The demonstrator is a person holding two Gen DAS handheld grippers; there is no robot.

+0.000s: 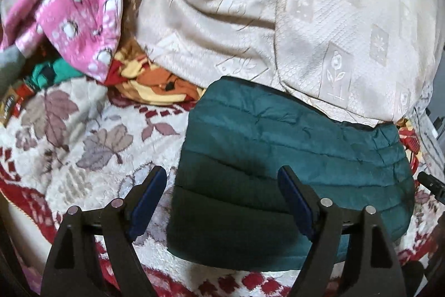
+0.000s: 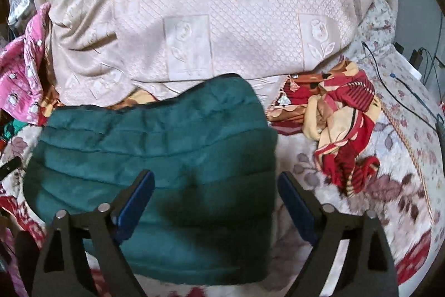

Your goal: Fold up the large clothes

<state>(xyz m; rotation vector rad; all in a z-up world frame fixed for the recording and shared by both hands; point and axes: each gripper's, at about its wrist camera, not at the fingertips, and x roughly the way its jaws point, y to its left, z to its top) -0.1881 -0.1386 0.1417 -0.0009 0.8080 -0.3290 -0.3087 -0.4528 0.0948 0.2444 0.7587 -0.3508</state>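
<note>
Bed covered by a white fleece blanket [image 1: 83, 135] with mauve leaves and red border; a big cream embossed bedspread [image 2: 222, 18] is heaped along its far side, pink spotted cloth [image 1: 72, 18] at the far left, a red-and-cream cloth [image 2: 345, 124] to the right. Folded teal quilted jacket [image 2: 155, 163] lies flat mid-blanket, far edge touching the bedspread. Left gripper [image 1: 222, 185] and right gripper [image 2: 217, 185] hover above it, jaws spread wide, nothing between them.
</note>
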